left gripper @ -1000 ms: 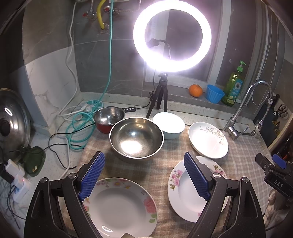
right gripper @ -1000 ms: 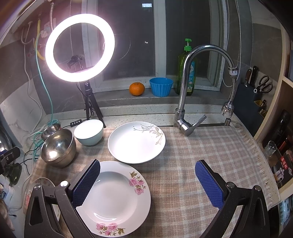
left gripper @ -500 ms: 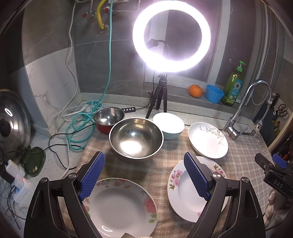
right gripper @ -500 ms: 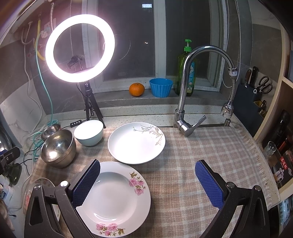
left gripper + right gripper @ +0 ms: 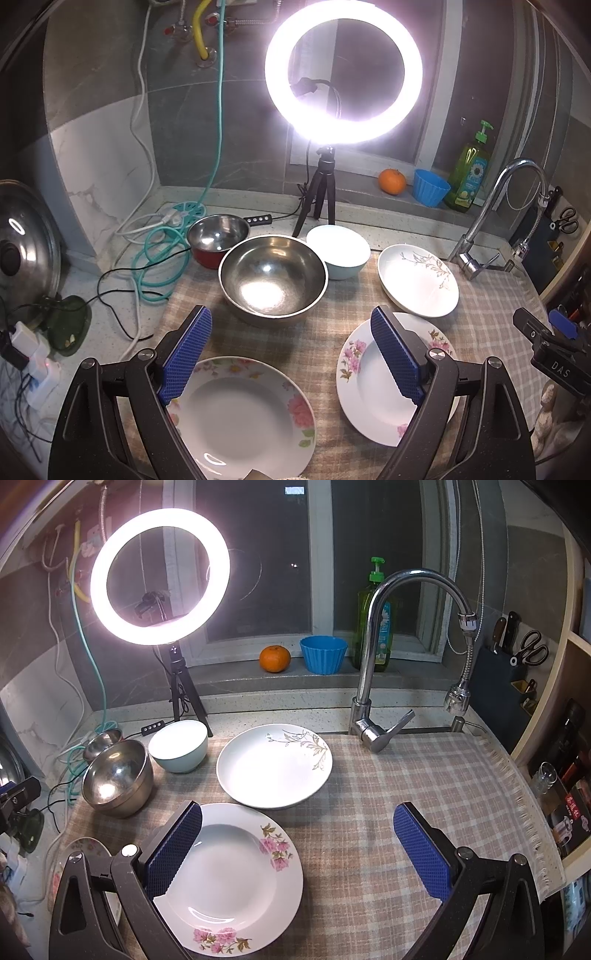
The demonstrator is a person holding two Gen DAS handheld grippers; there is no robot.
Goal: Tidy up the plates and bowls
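**A:** Where do you stand with the sorting?

**B:** At the very start, I judge. Your left gripper (image 5: pixel 291 354) has its fingers spread wide with nothing between them, and your right gripper (image 5: pixel 297 843) is the same. Nothing is stacked yet: three plates and three bowls lie singly on the checked cloth (image 5: pixel 406 775) over the desk.

**A:** What lies nearest each pair of fingers?

**B:** Below and between your left fingers is the rose-rimmed plate (image 5: pixel 240 417). Past their tips sits the large steel bowl (image 5: pixel 273 277), with the small red-sided bowl (image 5: pixel 218 236) beyond it to the left and the pale bowl (image 5: pixel 338 251) beyond to the right. Your right gripper's left finger overhangs the pink-flower plate (image 5: pixel 236 878); ahead of it rests the leaf-sprig plate (image 5: pixel 273 766), rims nearly touching.

**A:** And the next move?

**B:** Likely take one plate by its rim and lay it on another. That calls for lowering one finger under the lip, since the plates lie flat on the cloth.

**A:** What does one view give that the other lacks?

**B:** Your left view shows the rose-rimmed plate whole and the red-sided bowl clearly; your right view cuts that plate to a sliver at the left edge but shows the open cloth under your right finger, a free spot for a stack.
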